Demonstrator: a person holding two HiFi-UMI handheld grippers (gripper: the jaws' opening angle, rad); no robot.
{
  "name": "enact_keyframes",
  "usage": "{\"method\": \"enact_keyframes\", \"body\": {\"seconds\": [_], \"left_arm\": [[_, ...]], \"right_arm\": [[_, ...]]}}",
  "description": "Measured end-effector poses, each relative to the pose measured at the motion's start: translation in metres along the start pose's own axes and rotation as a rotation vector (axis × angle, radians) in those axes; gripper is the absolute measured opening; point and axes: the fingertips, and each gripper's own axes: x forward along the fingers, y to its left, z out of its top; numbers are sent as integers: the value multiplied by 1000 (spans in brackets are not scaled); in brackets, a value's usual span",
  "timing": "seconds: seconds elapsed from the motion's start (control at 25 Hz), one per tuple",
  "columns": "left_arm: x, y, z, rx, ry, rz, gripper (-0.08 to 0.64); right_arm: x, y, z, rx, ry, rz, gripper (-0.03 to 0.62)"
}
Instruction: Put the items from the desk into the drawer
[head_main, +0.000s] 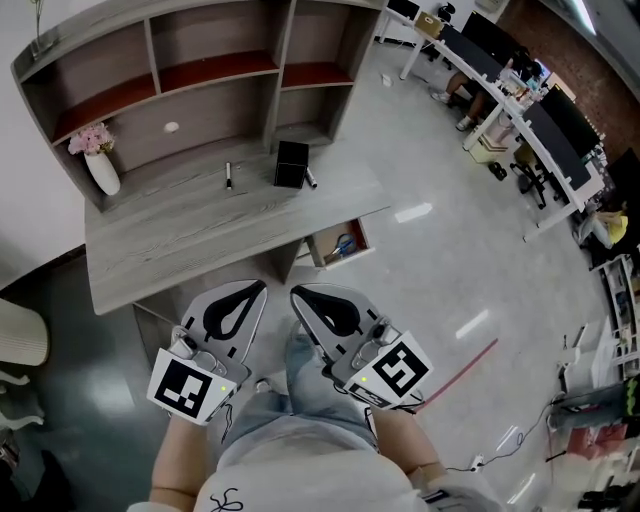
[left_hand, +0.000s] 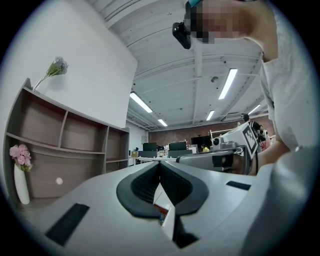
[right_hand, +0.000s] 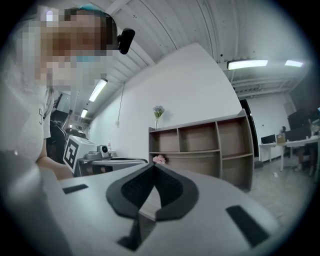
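Closest to the camera, at the bottom of the head view, the left hand-held gripper (head_main: 257, 289) and the right hand-held gripper (head_main: 298, 294) sit side by side against the person's body. Both are well short of the table (head_main: 180, 245). Each one's own view shows its jaws brought together at the tips with nothing between them, so both are empty. They are pale grey plastic shells with black ribbed pads (left_hand: 145, 185) in a teardrop outline. The task looks not yet started, with the reach toward the first item to come. The items lie in the upper middle of the frame: a matte black box (head_main: 291, 164), squarish and hard-edged, a slim pen (head_main: 229, 176) just left of it, and what seems to be a second pen (head_main: 311, 180) touching the box's right side. The drawer (head_main: 341, 244) stands pulled out under the table's right front edge, in the middle of the frame, with something blue inside. The next move calls for one hand-held gripper to go forward, part its jaws and close across an item. The pen is thin and lies flat on the grey wood grain, so it needs a low, square pinch. The box would need the jaws wide. A white tapered vase (head_main: 103, 172) of pink flowers stands at the table's left end, below the shelves (head_main: 160, 70).
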Motion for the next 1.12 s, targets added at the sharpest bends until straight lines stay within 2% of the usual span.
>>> {"method": "enact_keyframes", "body": {"seconds": [0.48,0.84,1.12], "left_arm": [[45,59,-4,13,4,59,11],[118,97,-3,12,-7,51,11],[174,113,-10,-5,30,38,11]], "right_arm": [[50,-61,-3,11,-18,39,8],[78,-144,-1,12,-3,35,8],[89,-210,-3,14,20,24,8]]}}
